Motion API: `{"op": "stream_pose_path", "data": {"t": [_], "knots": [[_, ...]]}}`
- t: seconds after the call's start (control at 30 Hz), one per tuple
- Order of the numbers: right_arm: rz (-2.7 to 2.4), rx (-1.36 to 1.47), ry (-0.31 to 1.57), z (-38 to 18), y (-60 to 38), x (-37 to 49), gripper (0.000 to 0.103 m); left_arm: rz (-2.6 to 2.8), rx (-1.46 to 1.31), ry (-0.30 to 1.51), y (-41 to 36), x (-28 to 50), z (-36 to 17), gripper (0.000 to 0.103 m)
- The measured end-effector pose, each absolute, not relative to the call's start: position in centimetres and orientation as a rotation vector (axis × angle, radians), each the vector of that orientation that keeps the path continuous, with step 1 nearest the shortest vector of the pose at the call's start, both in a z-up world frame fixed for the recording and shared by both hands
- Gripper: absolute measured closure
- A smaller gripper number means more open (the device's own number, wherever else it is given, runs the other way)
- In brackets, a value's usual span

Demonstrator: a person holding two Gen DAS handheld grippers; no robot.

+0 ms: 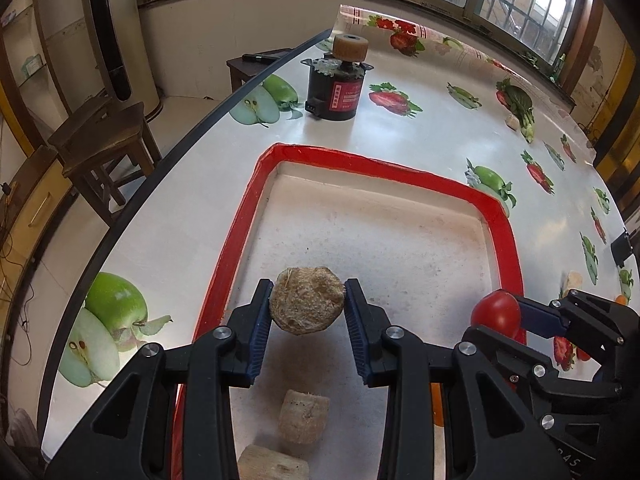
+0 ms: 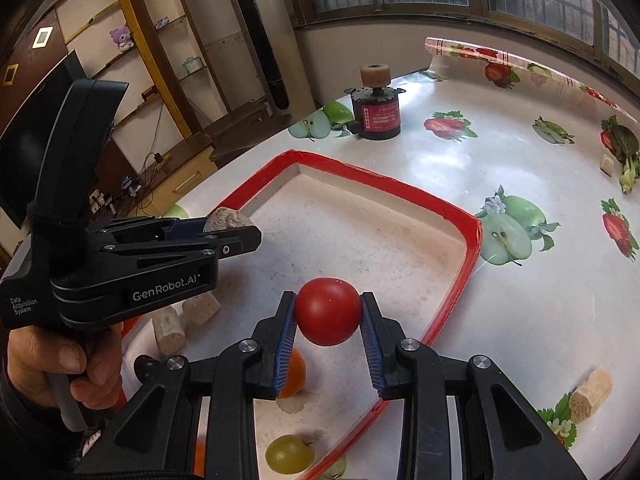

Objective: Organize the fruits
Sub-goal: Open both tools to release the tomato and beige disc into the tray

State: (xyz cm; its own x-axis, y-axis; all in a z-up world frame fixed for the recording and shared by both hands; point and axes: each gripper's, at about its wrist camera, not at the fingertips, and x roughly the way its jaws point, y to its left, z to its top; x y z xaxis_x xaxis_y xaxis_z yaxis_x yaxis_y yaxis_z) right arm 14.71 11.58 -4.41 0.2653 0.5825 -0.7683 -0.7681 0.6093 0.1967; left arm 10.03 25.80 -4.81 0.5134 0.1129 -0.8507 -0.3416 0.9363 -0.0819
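Observation:
My left gripper (image 1: 307,306) is shut on a rough beige-brown lump (image 1: 306,305) and holds it above the red-rimmed white tray (image 1: 360,162). It shows in the right wrist view (image 2: 230,224) at the left, lump (image 2: 228,218) in its tips. My right gripper (image 2: 328,312) is shut on a red tomato (image 2: 328,311) above the tray (image 2: 384,178); it also shows in the left wrist view (image 1: 516,312) with the tomato (image 1: 496,312). In the tray lie an orange (image 2: 294,376), a green grape-like fruit (image 2: 289,454) and beige chunks (image 2: 170,328).
A black motor with a cork-coloured roller (image 1: 338,80) stands at the table's far side. Beige chunks (image 2: 590,394) lie on the fruit-print cloth right of the tray, another (image 2: 608,165) beside a leafy vegetable (image 2: 624,148). A wooden stool (image 1: 100,148) stands beyond the table's left edge.

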Motion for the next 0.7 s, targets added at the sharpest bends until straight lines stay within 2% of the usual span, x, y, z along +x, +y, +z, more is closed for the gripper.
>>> {"op": "stream_pose_path", "data": {"t": [0.43,0.47,0.6,0.7], "knots": [[0.915,-0.270,0.973,-6.5,12.5,15.5,0.068,0.284,-0.274,1.039,26.0,10.7,-6.2,0.069],[0.917,-0.267,0.973,-6.4,12.4,15.5,0.067,0.288,-0.273,1.041,25.9,10.7,-6.1,0.068],[0.920,-0.268,0.952,-5.7,12.1,15.1,0.057,0.303,-0.264,1.029,25.8,10.3,-5.6,0.050],[0.918,-0.274,0.933,-5.0,11.7,14.7,0.056,0.305,-0.265,1.017,25.6,9.9,-5.1,0.049]]}}
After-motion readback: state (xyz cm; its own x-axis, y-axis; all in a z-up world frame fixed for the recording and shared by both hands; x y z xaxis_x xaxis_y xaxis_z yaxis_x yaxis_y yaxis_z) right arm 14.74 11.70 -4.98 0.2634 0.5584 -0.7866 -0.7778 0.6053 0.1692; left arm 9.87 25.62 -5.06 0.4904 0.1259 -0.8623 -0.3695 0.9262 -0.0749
